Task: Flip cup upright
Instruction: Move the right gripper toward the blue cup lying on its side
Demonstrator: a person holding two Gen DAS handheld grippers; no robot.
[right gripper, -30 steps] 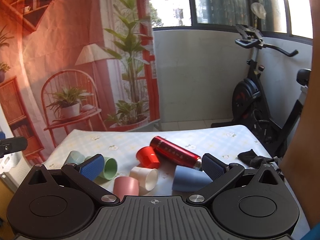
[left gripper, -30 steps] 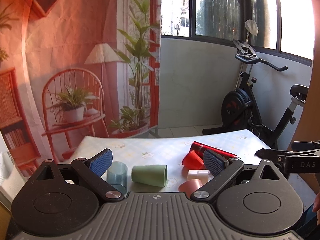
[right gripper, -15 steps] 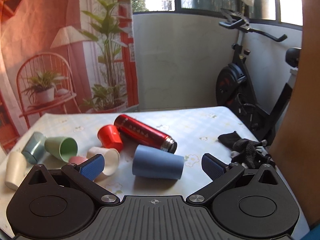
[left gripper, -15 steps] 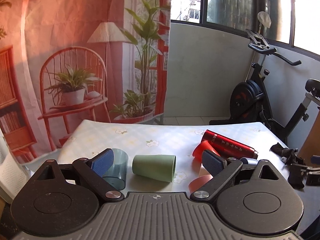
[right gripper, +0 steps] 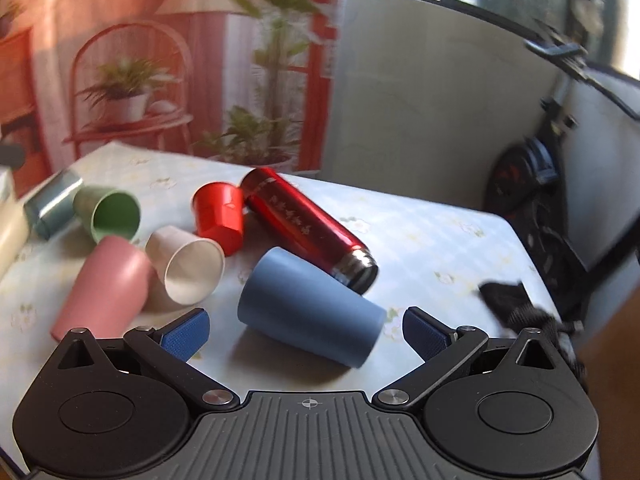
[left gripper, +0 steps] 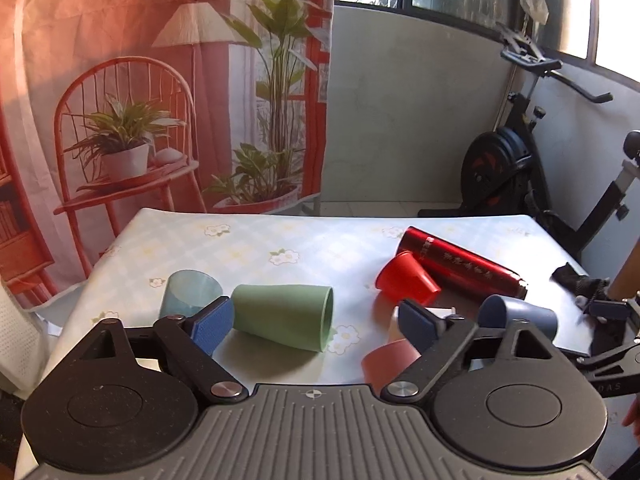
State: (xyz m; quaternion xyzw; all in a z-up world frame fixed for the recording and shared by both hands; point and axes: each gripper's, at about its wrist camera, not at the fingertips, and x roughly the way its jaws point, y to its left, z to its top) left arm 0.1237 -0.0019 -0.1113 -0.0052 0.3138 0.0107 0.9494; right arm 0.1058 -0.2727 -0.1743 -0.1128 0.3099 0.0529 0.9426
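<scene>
Closer now, my right gripper (right gripper: 306,330) gapes empty over the blue cup (right gripper: 310,306), lying crosswise; left gripper (left gripper: 316,322) open, empty.

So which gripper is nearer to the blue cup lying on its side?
Right. The right gripper frames the blue cup between its open fingers; the left gripper faces the green cup, blue cup off to its right.

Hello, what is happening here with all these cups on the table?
A person holds a claw in each hand over a table of cups lying on their sides. The left claw, open, faces the green cup. The right claw, open, frames the blue cup. Neither cup is gripped or upright yet.
</scene>
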